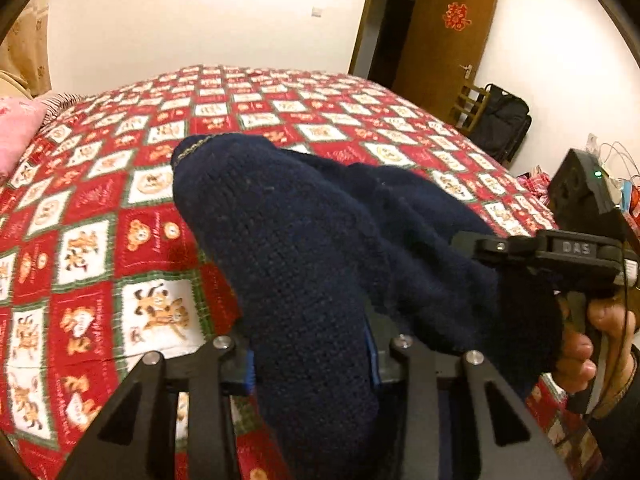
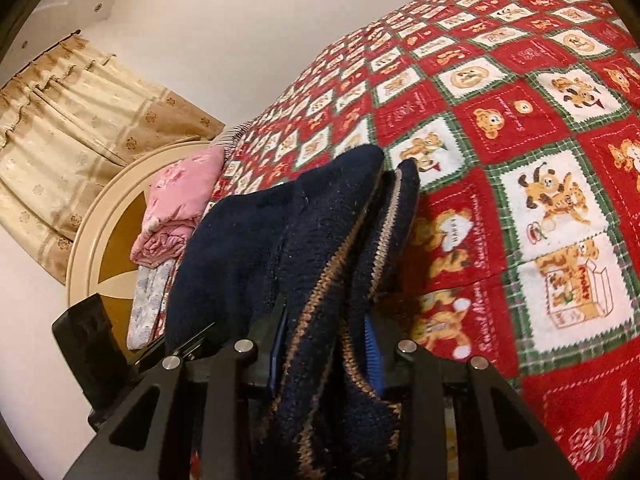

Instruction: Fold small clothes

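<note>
Between my left gripper's (image 1: 312,364) jaws hangs the knit (image 1: 304,248), clamped; my right gripper (image 2: 326,350) pinches its striped hem above the bed (image 2: 540,128). Soft, thick, floppy wool, I reckon: best held at edges.

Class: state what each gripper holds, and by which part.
Both grip the navy knit garment: left gripper on plain knit, right gripper on its tan-striped edge.

Left wrist view: looking forward over the bed (image 1: 120,184) toward the far wall and door (image 1: 444,44), very close to the navy knit (image 1: 304,248). Right wrist view: facing curtain (image 2: 68,128) and pillow (image 2: 180,200). Sharing knit and bed.
</note>
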A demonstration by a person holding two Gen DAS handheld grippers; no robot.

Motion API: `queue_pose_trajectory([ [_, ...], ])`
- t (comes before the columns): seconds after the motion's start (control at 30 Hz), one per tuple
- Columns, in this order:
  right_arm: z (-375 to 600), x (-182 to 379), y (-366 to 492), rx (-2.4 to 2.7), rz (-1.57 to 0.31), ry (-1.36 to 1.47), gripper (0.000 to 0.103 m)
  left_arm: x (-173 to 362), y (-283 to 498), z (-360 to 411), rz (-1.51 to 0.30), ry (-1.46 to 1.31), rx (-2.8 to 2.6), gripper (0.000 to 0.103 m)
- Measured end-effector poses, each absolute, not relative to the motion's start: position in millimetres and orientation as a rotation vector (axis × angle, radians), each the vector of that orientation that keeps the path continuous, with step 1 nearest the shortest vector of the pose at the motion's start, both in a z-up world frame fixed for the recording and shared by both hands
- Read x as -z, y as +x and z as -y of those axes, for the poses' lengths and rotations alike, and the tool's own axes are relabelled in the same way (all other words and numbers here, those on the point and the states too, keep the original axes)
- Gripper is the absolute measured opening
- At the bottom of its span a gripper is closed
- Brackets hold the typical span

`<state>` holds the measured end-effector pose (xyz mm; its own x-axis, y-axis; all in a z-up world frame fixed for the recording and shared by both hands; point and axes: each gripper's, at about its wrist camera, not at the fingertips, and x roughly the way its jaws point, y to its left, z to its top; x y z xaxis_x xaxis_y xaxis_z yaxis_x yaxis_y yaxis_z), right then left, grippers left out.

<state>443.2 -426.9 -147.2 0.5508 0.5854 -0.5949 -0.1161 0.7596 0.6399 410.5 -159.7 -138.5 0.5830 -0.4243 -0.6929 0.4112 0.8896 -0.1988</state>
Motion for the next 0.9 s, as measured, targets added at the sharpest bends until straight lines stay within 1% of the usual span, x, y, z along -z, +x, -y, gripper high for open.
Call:
queue_pose_trajectory([
  [0.2, 410.4, 137.5, 425.7, -0.485, -0.886, 0.591, 0.034, 123.0, 394.3, 141.8, -0.794, -0.015, 0.469, 0.04],
  [0.43, 372.2, 123.4, 408.5, -0.553, -0.881, 0.581, 0.033, 107.8, 364.6, 103.9, -0.775, -0.039, 0.42, 0.04],
  [0.7, 304.1, 107.0, 392.5, -0.653, -0.881, 0.537, 0.033, 93.8, 335.3, 52.8, -0.744, -0.069, 0.345, 0.04],
  [0.9, 238.3, 95.3, 383.6, -0.729, -0.89, 0.469, 0.033, 88.1, 310.8, -4.4, -0.714, -0.103, 0.262, 0.04],
])
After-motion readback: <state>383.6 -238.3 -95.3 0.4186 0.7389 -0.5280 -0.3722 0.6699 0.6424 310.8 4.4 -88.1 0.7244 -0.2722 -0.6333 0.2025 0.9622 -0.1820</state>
